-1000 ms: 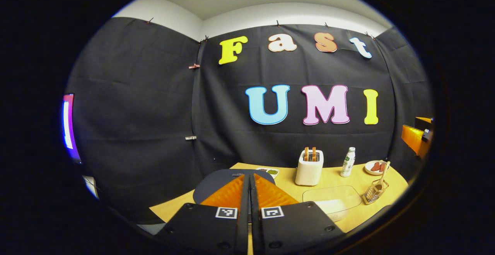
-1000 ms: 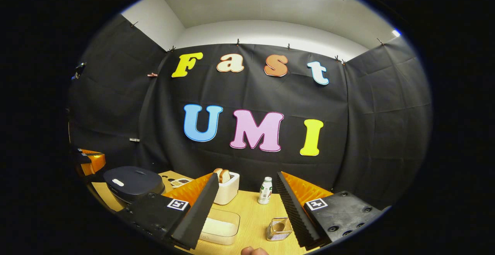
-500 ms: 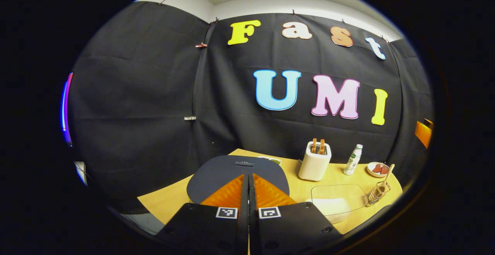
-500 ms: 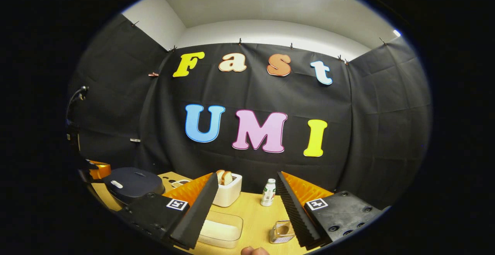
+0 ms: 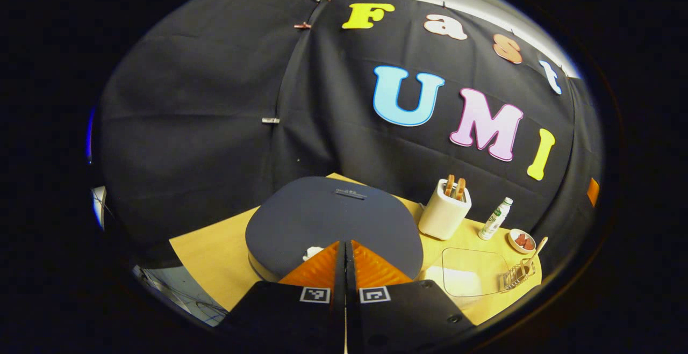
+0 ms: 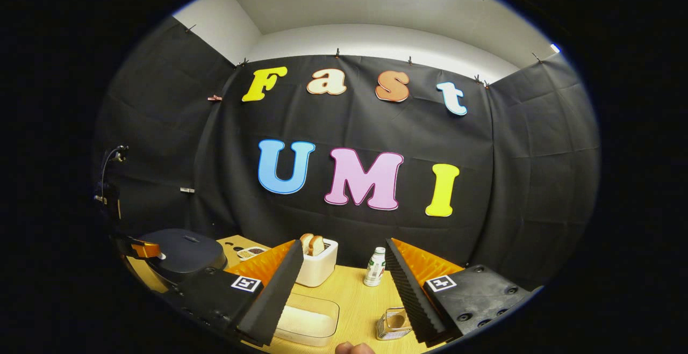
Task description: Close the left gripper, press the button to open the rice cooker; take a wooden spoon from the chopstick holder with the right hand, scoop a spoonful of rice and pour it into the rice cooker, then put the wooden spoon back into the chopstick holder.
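The rice cooker (image 5: 333, 219) has a dark flat lid, which is down. Its small white button (image 5: 310, 252) lies just left of the tips of my left gripper (image 5: 344, 244), which is shut with nothing in it and hovers over the lid's near edge. In the right gripper view the cooker (image 6: 183, 252) sits at far left with the left gripper (image 6: 142, 248) over it. The wooden spoon (image 5: 536, 251) stands in the wire chopstick holder (image 5: 513, 276). My right gripper (image 6: 342, 246) is open above the table, with the holder (image 6: 392, 326) below it. A clear box of rice (image 5: 473, 274) lies between cooker and holder.
A white toaster (image 5: 445, 211) with toast, a small bottle (image 5: 495, 218) and a plate of food (image 5: 521, 240) stand along the back of the wooden table (image 5: 215, 257). A small dish (image 6: 251, 252) sits behind the cooker. A thumb (image 6: 352, 348) shows at the bottom edge.
My left gripper has tipped downward and moved in over the cooker lid, bringing the white button into view by its tips. The right gripper has barely moved.
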Motion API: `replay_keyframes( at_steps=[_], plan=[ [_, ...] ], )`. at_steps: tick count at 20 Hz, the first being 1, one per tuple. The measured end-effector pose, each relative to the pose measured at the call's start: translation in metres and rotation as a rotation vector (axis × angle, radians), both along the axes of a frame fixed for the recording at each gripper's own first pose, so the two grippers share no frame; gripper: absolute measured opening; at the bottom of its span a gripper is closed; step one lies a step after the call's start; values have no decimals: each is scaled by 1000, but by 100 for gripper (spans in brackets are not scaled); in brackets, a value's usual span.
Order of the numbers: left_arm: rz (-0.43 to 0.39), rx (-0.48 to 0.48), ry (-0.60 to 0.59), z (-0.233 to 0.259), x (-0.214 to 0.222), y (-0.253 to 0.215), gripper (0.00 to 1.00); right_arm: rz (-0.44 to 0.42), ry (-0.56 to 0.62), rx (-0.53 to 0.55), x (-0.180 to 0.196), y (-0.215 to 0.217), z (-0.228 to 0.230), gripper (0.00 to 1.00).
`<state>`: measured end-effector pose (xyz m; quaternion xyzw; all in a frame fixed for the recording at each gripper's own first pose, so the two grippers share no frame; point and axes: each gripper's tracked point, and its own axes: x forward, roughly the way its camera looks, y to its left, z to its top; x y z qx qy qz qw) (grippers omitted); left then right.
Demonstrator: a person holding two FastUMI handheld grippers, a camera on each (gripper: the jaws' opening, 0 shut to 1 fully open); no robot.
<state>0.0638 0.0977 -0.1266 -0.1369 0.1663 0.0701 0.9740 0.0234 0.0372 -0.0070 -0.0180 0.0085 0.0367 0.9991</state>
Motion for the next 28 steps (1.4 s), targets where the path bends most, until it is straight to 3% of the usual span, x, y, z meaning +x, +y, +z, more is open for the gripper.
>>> replay_keyframes(
  at_steps=[4,9,12,23,26,28],
  plan=[
    [-18,6,-21,-1,4,1,6,4,-5,-8,4,0,0,95],
    [1,-57,-44,-3,6,3,6,20,5,20,3,3,-2,95],
    [6,-17,-37,-9,7,2,7,17,8,18,2,-2,-3,96],
    [70,-5,-34,-7,5,5,6,-11,10,37,-3,-20,-1,96],
    [79,-7,-45,-5,1,2,8,-8,12,35,-5,-23,-2,96],
    [73,29,-61,4,-6,-3,15,-5,16,38,-7,-25,-3,96]
  ],
)
